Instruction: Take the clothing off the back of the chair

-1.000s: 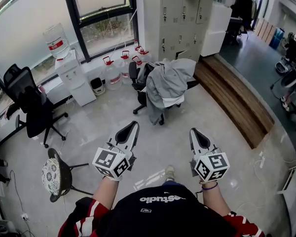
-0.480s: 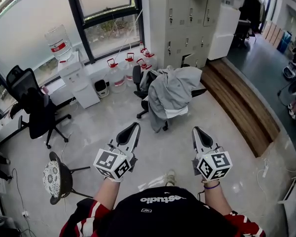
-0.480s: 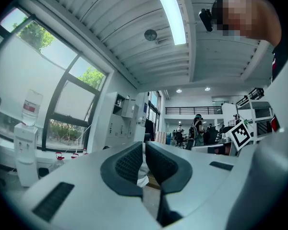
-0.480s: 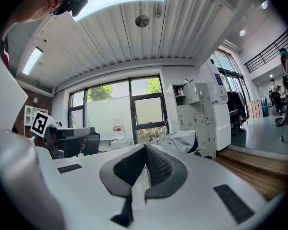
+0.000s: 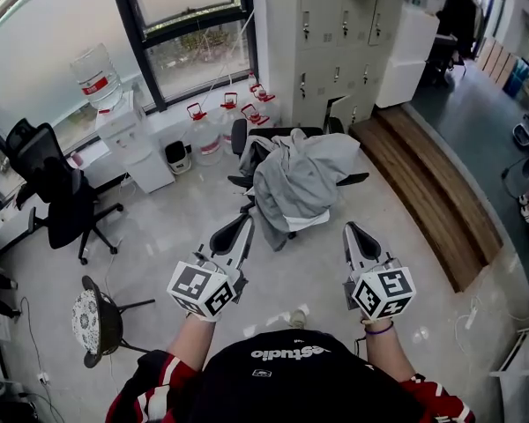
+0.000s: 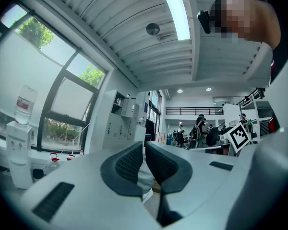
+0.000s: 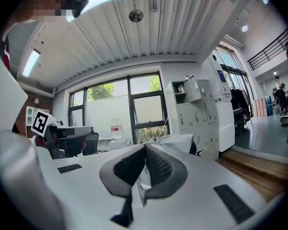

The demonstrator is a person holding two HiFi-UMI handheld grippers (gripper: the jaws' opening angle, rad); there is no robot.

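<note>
Pale floor (image 5: 172,223) lay below; grey clothing (image 5: 295,179) draped the chair (image 5: 241,137) ahead of the fingertips; left gripper (image 5: 240,223) and right gripper (image 5: 351,230) were closed, empty.

Bright daylight pours through the windows (image 5: 181,55), leaving soft glare on the glossy floor (image 5: 167,236). Both gripper views bulge toward dark round edges, and a ceiling strip light (image 6: 175,6) burns white.
</note>
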